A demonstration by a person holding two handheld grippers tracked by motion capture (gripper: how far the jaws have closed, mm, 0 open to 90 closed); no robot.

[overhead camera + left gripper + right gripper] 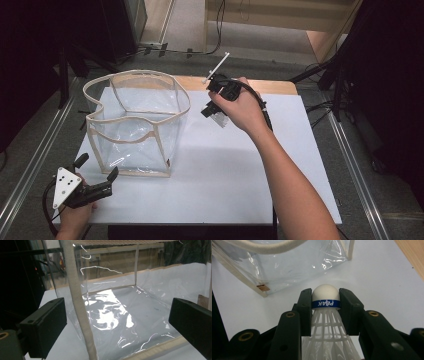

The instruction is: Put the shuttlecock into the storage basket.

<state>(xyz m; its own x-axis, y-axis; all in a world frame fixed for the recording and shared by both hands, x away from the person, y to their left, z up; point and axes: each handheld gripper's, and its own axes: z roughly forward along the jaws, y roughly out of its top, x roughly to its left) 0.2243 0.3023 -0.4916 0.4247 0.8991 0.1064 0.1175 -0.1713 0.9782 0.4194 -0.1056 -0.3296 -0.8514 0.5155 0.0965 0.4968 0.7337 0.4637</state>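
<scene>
A clear plastic bag [135,122] with beige trim stands open on the white board [225,170], left of centre. My right gripper [209,110] hovers just right of the bag's rim, shut on a white shuttlecock [220,120]. In the right gripper view the jaws of that gripper [325,298] clamp the shuttlecock [325,291] at its blue band, cork pointing toward the bag [274,262]. My left gripper [96,167] rests open at the board's front left corner, just short of the bag's near corner. Its view has the open gripper [118,312] facing the bag's beige seam [77,302].
The board lies on a wooden table [270,86] whose edge shows at the back. A thin white stick [218,66] juts up behind the right hand. Dark stands [330,70] and cables flank the table. The board's right half [300,150] is bare.
</scene>
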